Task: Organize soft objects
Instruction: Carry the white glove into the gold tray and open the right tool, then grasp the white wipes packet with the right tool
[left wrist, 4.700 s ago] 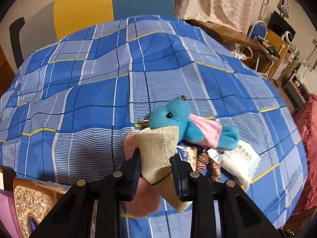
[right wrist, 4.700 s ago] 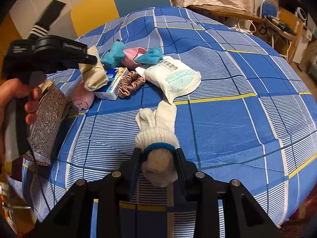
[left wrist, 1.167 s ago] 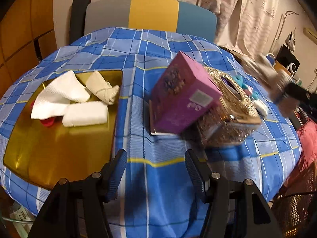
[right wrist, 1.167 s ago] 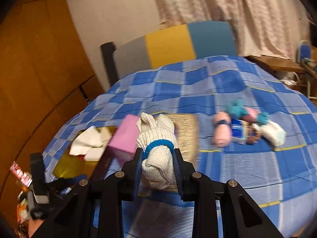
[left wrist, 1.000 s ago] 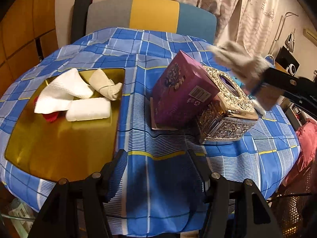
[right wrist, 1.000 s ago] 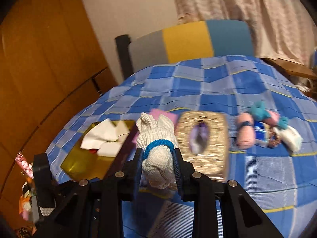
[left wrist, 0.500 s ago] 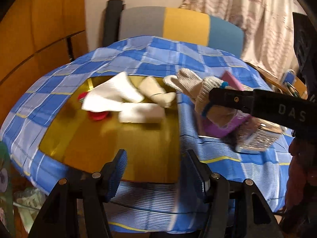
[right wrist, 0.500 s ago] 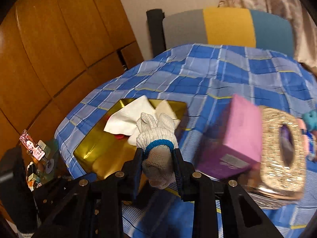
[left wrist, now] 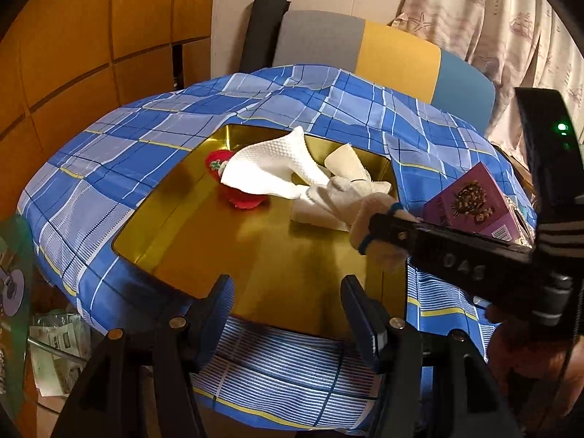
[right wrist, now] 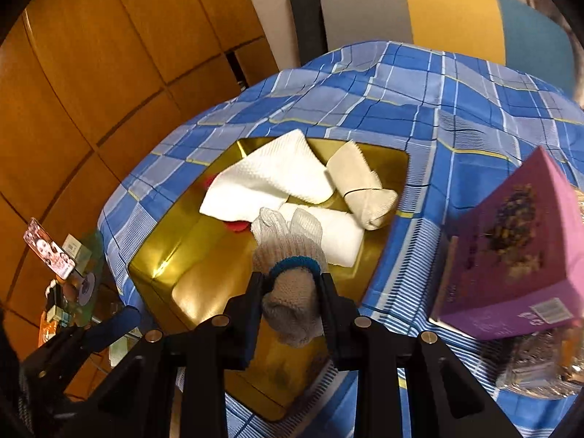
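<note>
the right gripper (right wrist: 290,292) is clamped on a knitted glove (right wrist: 288,255) at its blue-banded cuff, so the fingers hang forward, free to land first. the glove hangs over the near half of the gold tray (right wrist: 204,284), close above its floor, probably for dropping with the other soft things: a white cloth (right wrist: 266,182), a cream roll (right wrist: 359,186) and something red (left wrist: 239,197) at the tray's far side. the left gripper (left wrist: 286,306) stands wide and empty at the tray's near edge.

You've carried the rolled white knit glove with the blue cuff (right wrist: 288,255) from the toy pile to above the gold metal tray (right wrist: 204,292)
</note>
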The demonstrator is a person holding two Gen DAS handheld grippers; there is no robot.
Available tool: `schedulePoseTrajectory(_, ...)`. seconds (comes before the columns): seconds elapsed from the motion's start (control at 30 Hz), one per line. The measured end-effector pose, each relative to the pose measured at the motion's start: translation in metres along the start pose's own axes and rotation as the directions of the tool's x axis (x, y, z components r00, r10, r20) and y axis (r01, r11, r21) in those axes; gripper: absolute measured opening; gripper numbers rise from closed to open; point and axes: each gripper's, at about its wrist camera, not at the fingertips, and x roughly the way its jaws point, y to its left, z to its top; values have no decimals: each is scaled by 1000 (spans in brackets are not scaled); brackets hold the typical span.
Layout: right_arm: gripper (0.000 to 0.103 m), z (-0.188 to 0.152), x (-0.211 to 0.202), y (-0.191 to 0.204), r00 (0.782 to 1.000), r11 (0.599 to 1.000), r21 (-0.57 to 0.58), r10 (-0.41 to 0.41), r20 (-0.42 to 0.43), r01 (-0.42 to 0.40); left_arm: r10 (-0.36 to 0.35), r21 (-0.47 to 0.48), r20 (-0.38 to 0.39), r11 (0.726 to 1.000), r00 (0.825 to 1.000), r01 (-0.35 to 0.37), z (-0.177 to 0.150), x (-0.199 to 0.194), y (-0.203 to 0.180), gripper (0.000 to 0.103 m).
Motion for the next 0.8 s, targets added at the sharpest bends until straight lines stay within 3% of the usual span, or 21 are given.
schedulePoseTrajectory(0.27, 40, -10, 5, 1, 1000, 1000, 6, 14, -22, -13, -6, -29, -24, 1000, 1000, 5, -4, 4, 6, 61)
schedulePoseTrajectory(0.5, 46, -21, -64, -4, 992, 1000, 0, 12, 125, -12, -71, -46, -22, 996, 997, 70, -4, 2, -8, 61)
schedulePoseTrajectory(0.8, 47, -47, -148, -53, 959, 994, 65, -105, 262, 91, -189, 76, -19, 979, 982, 190, -11, -10, -71, 61)
